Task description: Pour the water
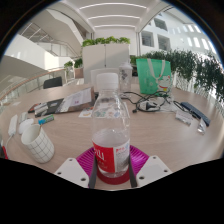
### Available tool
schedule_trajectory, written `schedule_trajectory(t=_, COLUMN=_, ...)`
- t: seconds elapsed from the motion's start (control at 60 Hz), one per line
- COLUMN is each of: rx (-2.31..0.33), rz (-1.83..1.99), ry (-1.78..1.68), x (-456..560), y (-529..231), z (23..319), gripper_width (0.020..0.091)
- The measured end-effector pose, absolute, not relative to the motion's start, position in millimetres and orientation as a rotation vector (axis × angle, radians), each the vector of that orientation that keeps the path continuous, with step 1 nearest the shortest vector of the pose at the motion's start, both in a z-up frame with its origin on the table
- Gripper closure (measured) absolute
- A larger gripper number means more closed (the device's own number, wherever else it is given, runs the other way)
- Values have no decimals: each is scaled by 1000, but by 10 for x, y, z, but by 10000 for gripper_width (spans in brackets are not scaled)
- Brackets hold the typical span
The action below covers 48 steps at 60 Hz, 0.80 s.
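We start with the table (70, 128), a broad pale wooden surface running away from us toward its far edge, where a row of green plants tops a white planter. On it, from large to small: a green bag or bin (153, 72) stands toward the far right corner, an open laptop (75, 99) lies toward the far left with papers beside it, and dark cables (150, 104) trail on the right side.

Closest to us is the water bottle (110, 125), clear plastic with a white cap and a red label, held upright. Our tool (112, 160) pinches it low on the label, both pink pads (94, 156) pressed to its sides. To the left of the bottle, near the table's near edge, a white cup (36, 140) stands apart from it.

We judge that the bottle is grasped and the pour has not begun: the bottle is not tilted. We cannot tell whether the cap is loose. Next, we would carry the bottle left over the cup, then tip it slowly so the mouth clears the rim.
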<state>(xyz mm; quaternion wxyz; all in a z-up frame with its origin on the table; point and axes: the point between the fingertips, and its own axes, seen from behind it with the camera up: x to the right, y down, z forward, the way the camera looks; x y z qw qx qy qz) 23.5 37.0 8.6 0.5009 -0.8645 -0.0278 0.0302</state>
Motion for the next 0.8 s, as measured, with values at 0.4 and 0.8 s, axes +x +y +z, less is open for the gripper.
schedule_trajectory(t=0.4, rx=-2182, rz=129, ry=-18, x=199, y=206, z=-19, gripper_width=280)
schedule_trajectory(t=0.8, rx=-2244, rz=26, ry=75, x=360, y=-972, z=1024, gripper_width=286)
